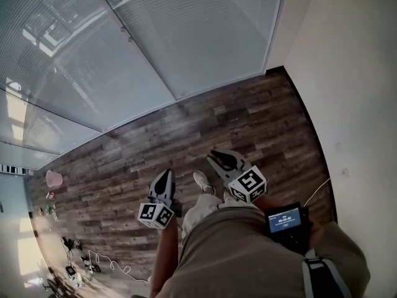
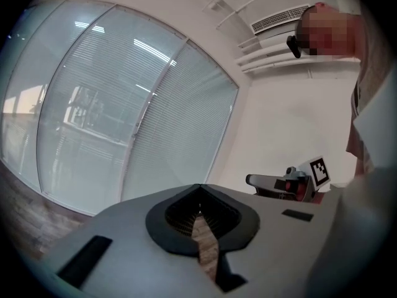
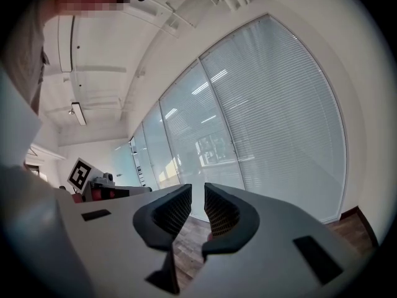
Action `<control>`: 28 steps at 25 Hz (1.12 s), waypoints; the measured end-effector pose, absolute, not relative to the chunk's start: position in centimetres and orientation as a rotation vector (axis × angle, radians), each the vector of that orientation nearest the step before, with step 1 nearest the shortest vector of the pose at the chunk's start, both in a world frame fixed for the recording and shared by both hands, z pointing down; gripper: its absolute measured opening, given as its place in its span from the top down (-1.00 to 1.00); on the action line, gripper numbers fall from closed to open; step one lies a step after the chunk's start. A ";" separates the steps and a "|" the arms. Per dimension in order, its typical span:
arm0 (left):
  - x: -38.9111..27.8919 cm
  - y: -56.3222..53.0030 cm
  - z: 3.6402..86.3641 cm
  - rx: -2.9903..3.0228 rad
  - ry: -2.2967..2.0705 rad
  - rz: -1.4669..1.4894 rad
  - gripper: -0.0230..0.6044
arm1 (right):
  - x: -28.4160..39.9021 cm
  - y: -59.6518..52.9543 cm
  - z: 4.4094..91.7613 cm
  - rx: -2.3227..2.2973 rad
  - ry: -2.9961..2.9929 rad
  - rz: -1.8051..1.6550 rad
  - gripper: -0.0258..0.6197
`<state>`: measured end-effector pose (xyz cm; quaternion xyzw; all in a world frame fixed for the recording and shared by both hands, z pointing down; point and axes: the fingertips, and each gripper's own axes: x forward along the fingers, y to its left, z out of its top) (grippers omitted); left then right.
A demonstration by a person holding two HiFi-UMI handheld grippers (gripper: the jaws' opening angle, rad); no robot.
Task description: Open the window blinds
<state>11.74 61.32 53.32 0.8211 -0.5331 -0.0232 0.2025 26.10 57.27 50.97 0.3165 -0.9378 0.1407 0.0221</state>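
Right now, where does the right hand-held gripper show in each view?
Head view: the right hand-held gripper sits just right of centre, pointing up-left.
Left gripper view: it is at the right, mid-height, seen side-on.
Right gripper view: it fills the bottom centre, jaws slightly apart and empty.
Shared landmark: the window blinds, ahead in all three.

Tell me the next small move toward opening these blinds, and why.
Probably step forward and carry the right gripper toward the blinds. Their slats look shut, and a stretch of wooden floor lies between them and both grippers, so nothing is within reach yet. The right jaws stand slightly apart and empty, ready to take a control; the left gripper is shut.
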 end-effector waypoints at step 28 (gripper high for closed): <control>8.3 57.0 54.7 2.325 -1.364 -0.105 0.88 | 20.2 53.5 48.7 1.059 -2.850 0.319 0.76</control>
